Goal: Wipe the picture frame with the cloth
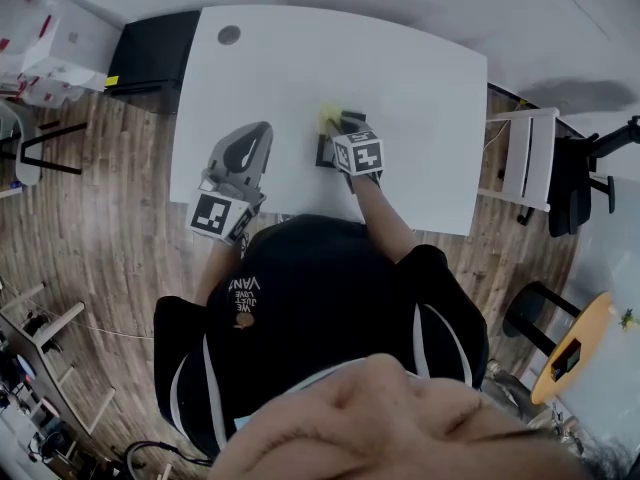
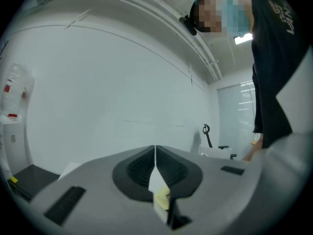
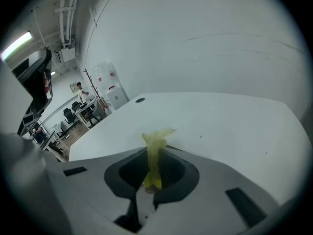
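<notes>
Holding the cloth (image 3: 155,140) clenched in the right tongs (image 3: 155,154), with a thin yellow twist pinched between the jaws and a small tuft poking out past the tips. Left tongs (image 2: 155,153) are clenched too, with nothing in them, and tilted up off the worktop (image 1: 420,78).

The dark flat piece I take for the picture frame (image 1: 324,154) lies on the worktop just beside the right tongs, on the side facing the left tongs. It's partly hidden, so I can't tell if the cloth touches it.

Handling, my read:
- The cloth is soft, limp and light. With so little of it out front, I expect a small wiping patch, and it may drag out of the pinch under pressure.
- The frame looks rigid and light and will likely skate on the smooth worktop. If it has glass, I should go gently.
- I'd pin it by its outer border with the left tongs, not the face.

Writing: the black shirt (image 1: 245,298) has print; "VAN" is readable, the rest is too small. The marker cubes carry patterns only. No brand is visible on the cloth or frame.
</notes>
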Tool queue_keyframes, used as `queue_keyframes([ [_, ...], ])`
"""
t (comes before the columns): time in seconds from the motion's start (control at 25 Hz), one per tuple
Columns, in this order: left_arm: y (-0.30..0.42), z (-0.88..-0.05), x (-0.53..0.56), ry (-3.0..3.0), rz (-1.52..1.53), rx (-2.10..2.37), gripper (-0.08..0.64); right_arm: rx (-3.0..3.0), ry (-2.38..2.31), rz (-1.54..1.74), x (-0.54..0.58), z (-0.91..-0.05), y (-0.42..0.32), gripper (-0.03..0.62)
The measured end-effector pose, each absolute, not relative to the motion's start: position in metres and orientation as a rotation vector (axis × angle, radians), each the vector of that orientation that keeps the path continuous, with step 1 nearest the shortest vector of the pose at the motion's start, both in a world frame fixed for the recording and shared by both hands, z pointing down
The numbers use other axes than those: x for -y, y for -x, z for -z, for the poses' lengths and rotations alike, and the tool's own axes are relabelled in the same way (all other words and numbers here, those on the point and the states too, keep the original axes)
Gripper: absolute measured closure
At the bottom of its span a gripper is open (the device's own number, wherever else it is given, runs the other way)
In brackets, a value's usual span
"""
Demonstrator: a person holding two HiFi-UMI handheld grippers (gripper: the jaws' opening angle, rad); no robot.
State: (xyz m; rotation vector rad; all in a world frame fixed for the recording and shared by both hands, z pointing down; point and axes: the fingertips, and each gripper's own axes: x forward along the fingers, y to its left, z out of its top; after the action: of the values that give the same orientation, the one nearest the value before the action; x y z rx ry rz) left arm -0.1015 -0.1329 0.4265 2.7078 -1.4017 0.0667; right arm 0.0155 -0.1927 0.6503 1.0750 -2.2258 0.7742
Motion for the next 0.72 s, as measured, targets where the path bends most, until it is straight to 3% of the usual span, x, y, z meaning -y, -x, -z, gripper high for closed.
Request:
queue_keyframes([
  [0.72,0.092,-0.425,0.133,-2.706,-0.051,1.345,0.543,2.125,-1.138,-0.820,0.190,-0.666,-0.049,0.548],
])
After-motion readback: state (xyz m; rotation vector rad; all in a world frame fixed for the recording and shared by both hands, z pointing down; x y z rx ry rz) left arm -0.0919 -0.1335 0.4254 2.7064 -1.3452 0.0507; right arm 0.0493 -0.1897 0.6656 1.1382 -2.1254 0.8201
